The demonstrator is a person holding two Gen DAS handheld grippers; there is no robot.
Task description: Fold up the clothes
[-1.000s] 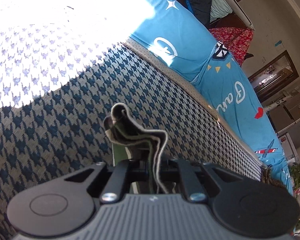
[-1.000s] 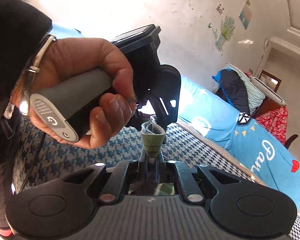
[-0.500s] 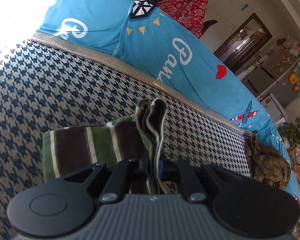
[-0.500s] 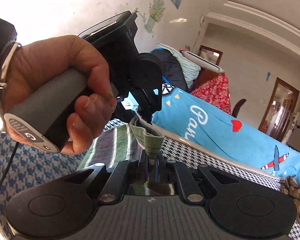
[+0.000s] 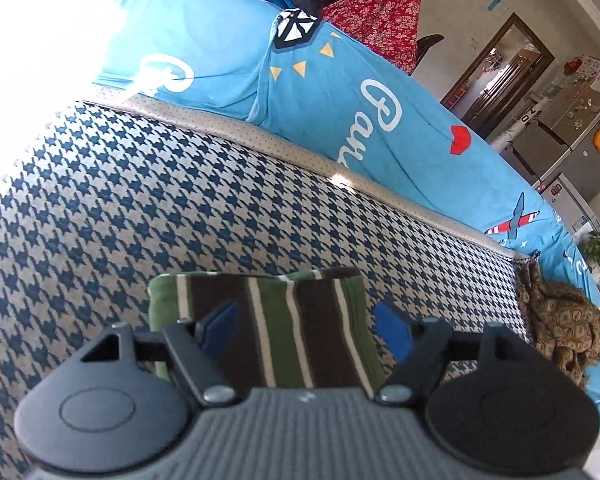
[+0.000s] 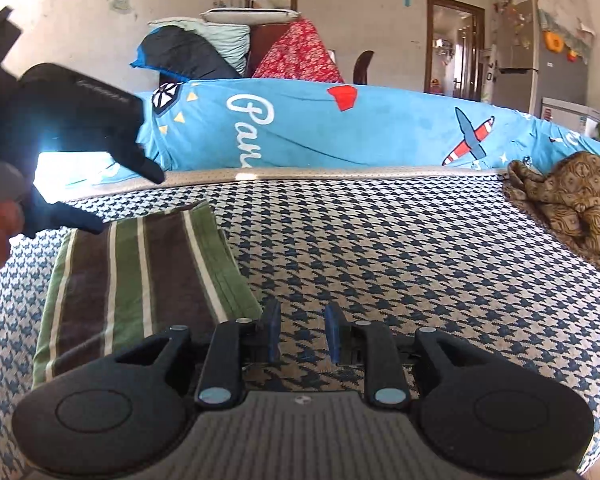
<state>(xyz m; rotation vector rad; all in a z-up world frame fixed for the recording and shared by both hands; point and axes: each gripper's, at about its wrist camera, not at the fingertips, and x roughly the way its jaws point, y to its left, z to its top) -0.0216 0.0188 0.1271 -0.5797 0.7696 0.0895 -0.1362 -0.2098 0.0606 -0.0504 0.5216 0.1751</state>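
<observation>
A folded garment with green, brown and cream stripes [image 5: 284, 320] lies flat on the houndstooth bed cover [image 5: 140, 200]. My left gripper [image 5: 306, 326] hovers over it with jaws opening wide, and the pads do not press the cloth. In the right wrist view the same striped garment [image 6: 140, 272] lies at the left. My right gripper [image 6: 302, 336] sits just off its right edge, jaws opening with only bed cover between them. The left gripper [image 6: 96, 168] and the hand holding it show at the far left, above the garment's far end.
A blue printed quilt [image 6: 340, 128] runs along the far edge of the bed. A crumpled brown patterned cloth [image 6: 572, 196] lies at the right end. Pillows and a red floral cloth [image 6: 296, 56] are piled behind; a fridge [image 6: 556, 52] and doorways stand beyond.
Both grippers carried pinched folds of the striped garment, lowered it onto the bed cover and let go. The garment now lies flat and folded, and both pairs of jaws have parted.
</observation>
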